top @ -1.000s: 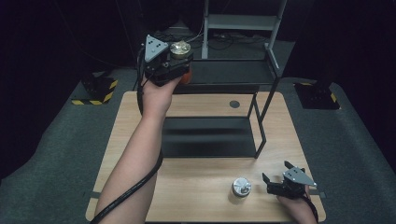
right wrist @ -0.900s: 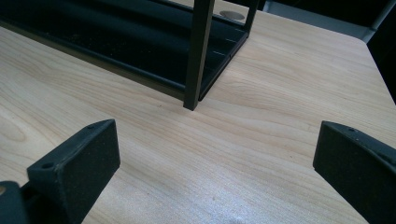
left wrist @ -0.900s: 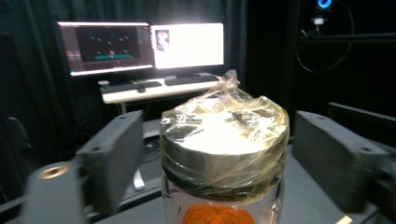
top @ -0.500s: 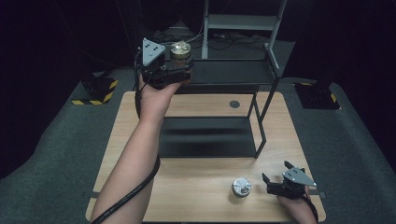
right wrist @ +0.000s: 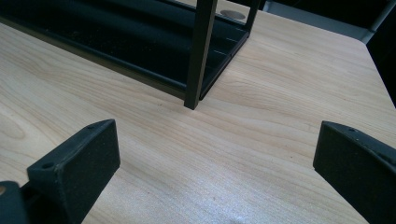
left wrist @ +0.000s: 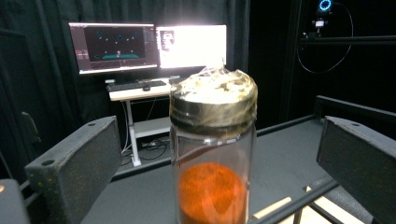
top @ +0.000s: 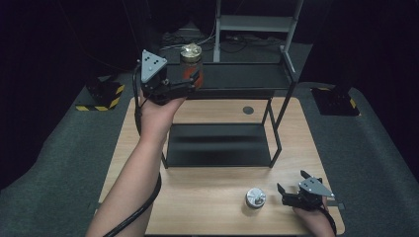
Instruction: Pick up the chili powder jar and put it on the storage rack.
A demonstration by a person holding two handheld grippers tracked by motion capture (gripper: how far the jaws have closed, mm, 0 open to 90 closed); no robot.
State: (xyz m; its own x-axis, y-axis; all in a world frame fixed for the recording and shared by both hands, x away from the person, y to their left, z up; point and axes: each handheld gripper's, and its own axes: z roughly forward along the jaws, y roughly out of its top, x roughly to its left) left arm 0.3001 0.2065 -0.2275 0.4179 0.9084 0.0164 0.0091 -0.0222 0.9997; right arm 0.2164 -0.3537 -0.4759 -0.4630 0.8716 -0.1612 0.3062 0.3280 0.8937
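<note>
The left claw (top: 190, 81) has just opened wide around the jar (top: 190, 64) on the top shelf (top: 237, 76), not touching it. The right claw (top: 292, 190) rests open on the tabletop (top: 212, 202).

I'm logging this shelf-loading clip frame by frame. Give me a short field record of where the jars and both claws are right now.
jar with orange contents: upright on the top shelf of the black rack, gold lid on
left claw: open, a jaw on each side of that jar, gaps showing, pads not pressing; jaws have just been opening
second jar: on the wooden table, in front of the rack, silver lid
right claw: open, low over the table, right of the second jar, holding nothing
</note>
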